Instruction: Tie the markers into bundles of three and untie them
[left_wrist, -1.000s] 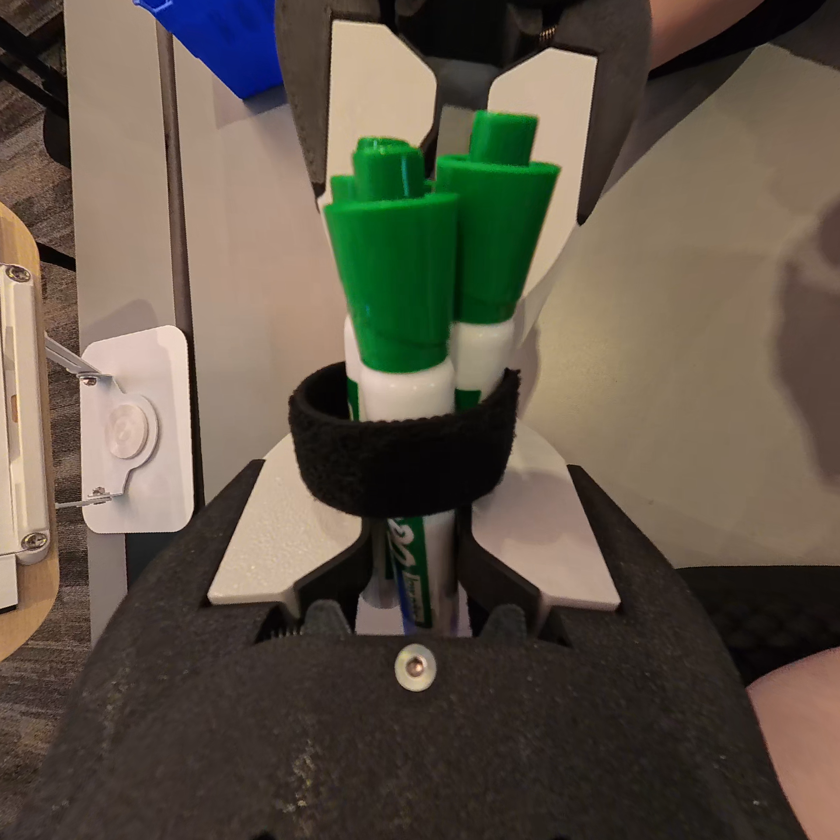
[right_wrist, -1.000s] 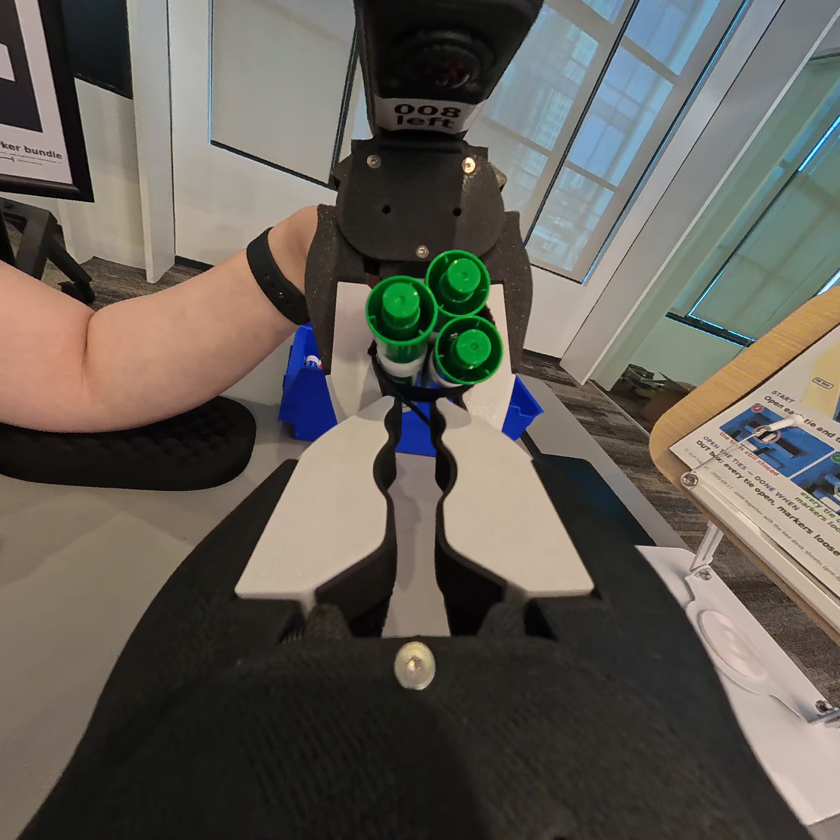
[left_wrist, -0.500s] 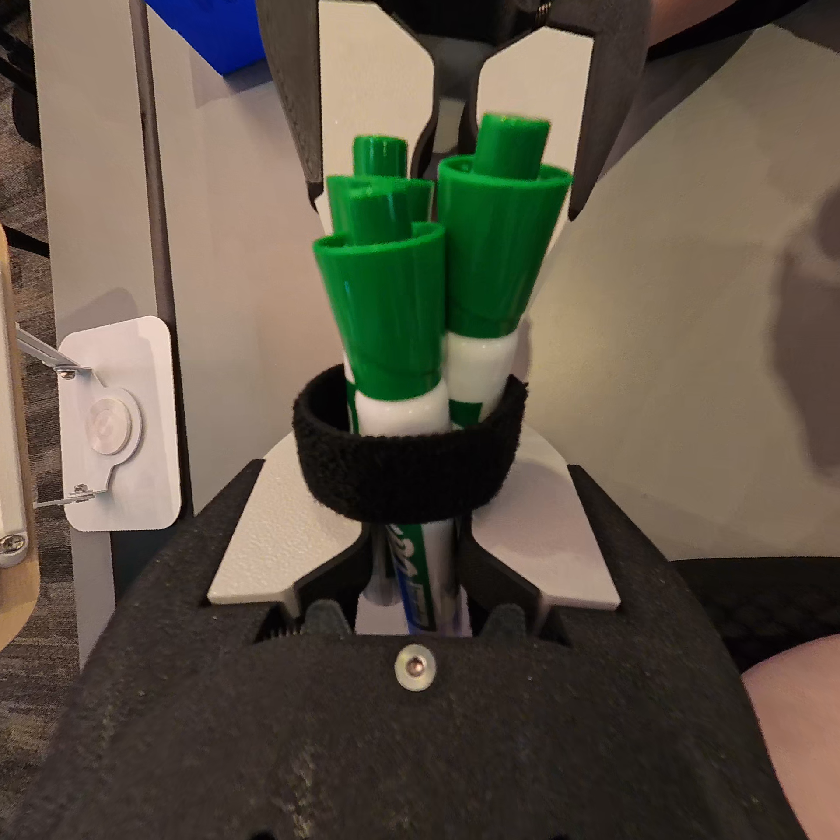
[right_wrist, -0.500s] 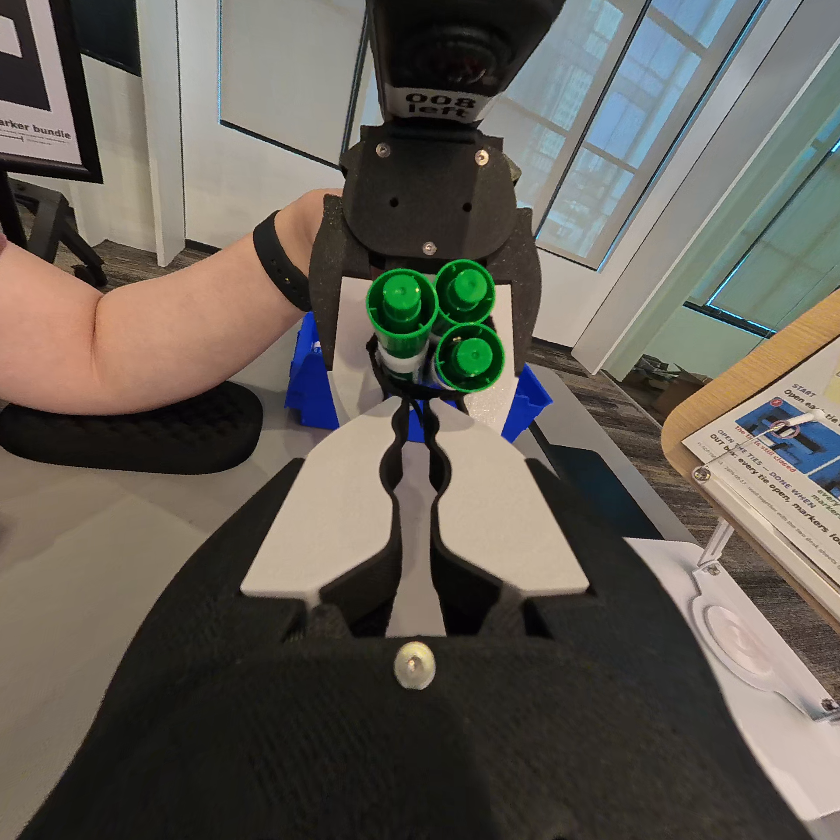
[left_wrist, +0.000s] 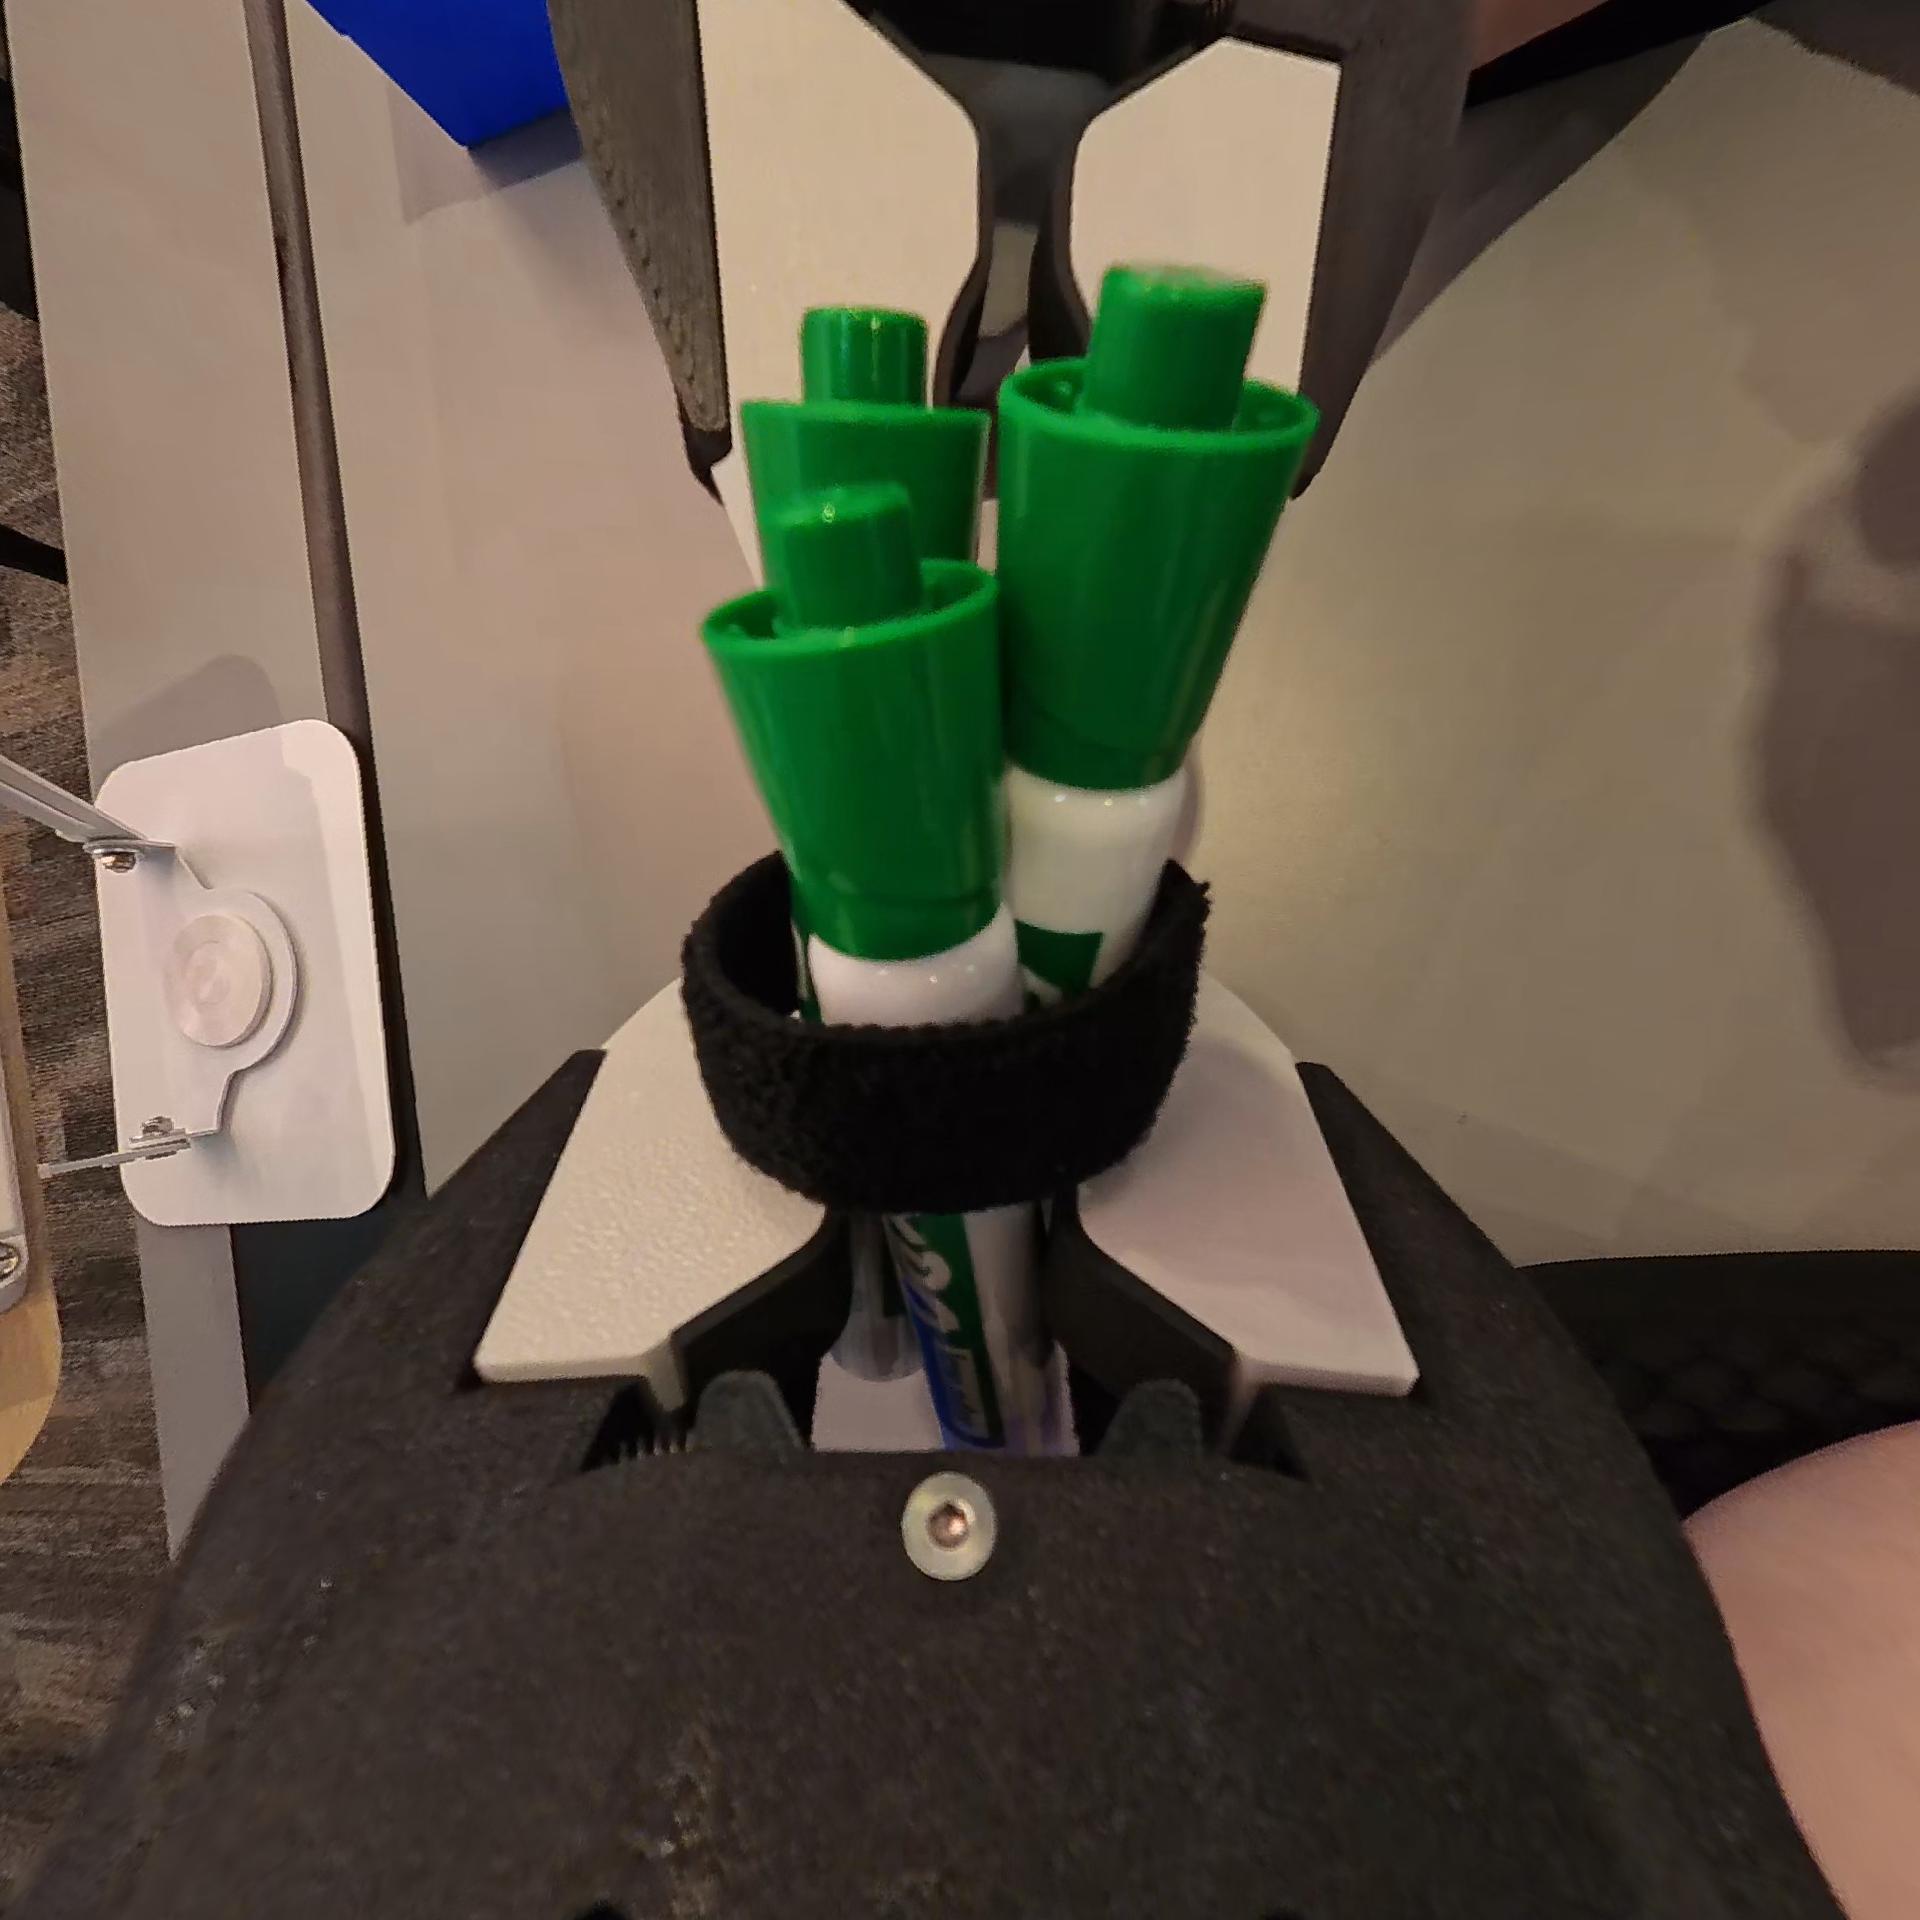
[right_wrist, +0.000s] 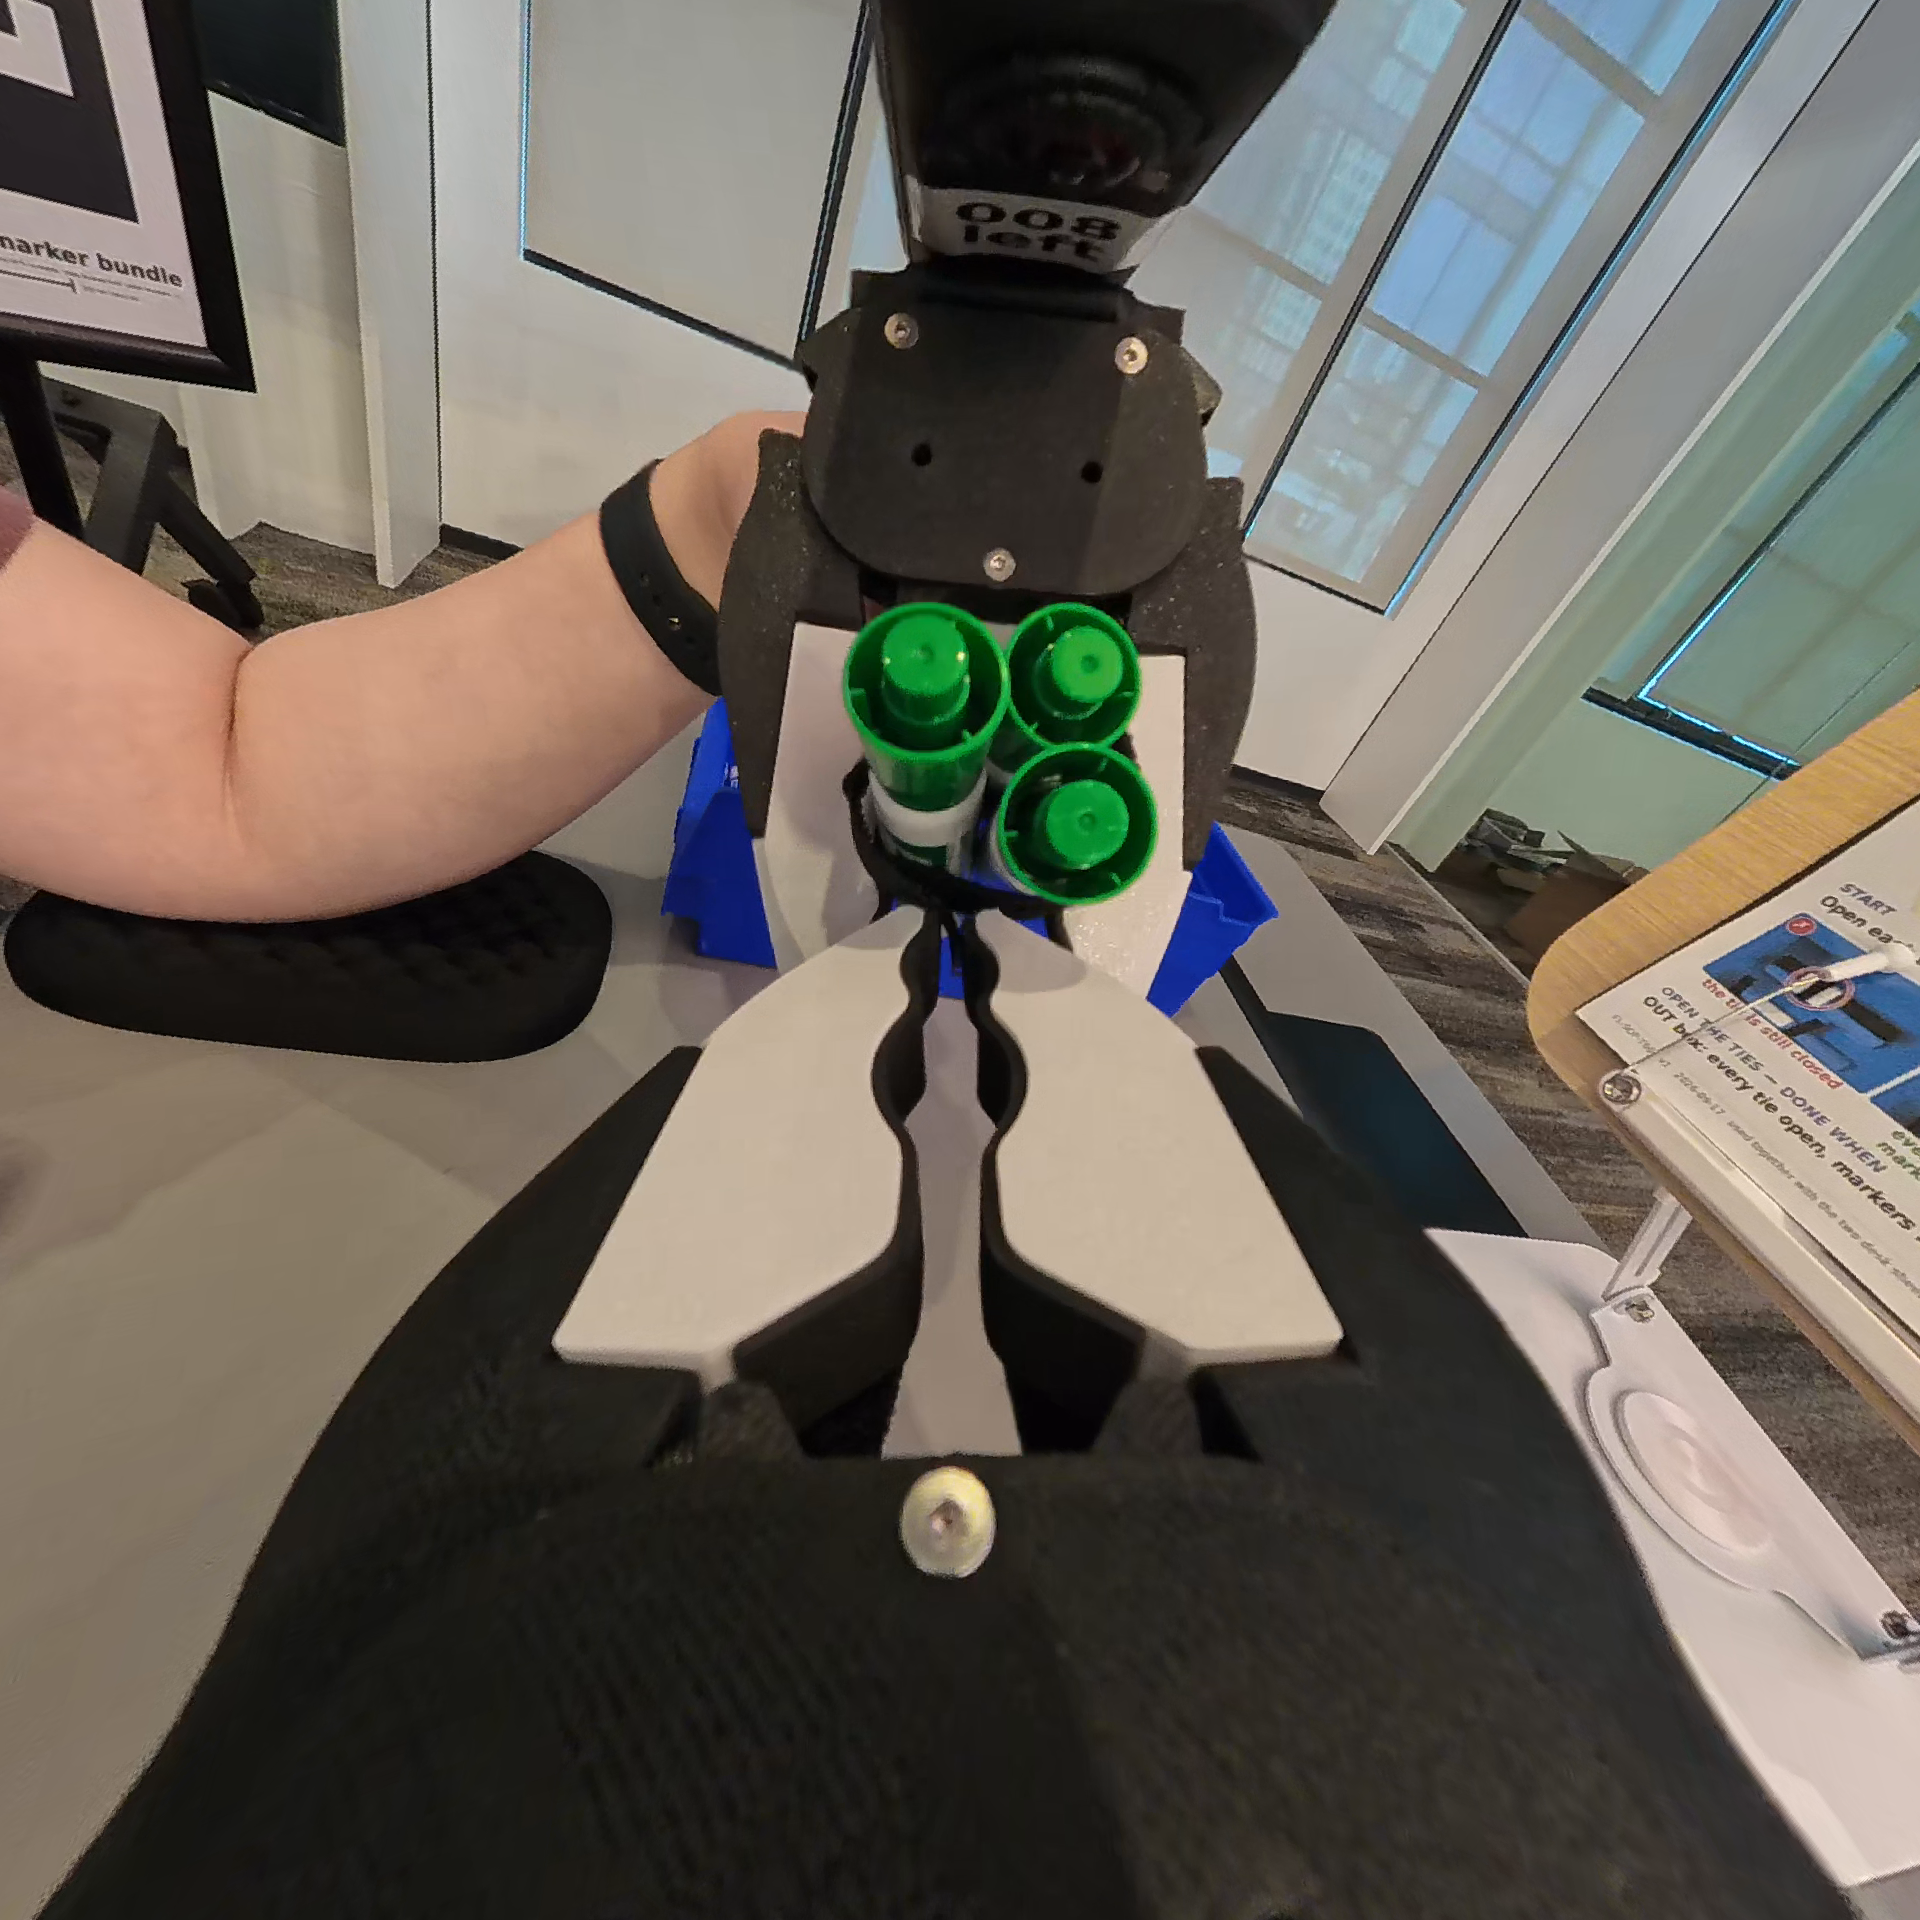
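Since a second ago, three green markers (left_wrist: 914, 727) sit lower, splaying in their loose black strap (left_wrist: 935, 1101).
Left gripper (left_wrist: 940, 1143) fingers clench the barrels above the tabletop (left_wrist: 1507, 727); right gripper (right_wrist: 951, 935) pinches the strap's tail, apparently untying; next, peel it free.

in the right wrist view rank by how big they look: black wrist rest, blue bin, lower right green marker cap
1. black wrist rest
2. blue bin, mostly hidden, so unsure
3. green marker cap, though nearer the camera

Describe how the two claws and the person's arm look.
Both the left claw and the right claw have rough black bodies, flat white fingers with wavy black inner edges, and a silver screw. The arm wears a black wristband.
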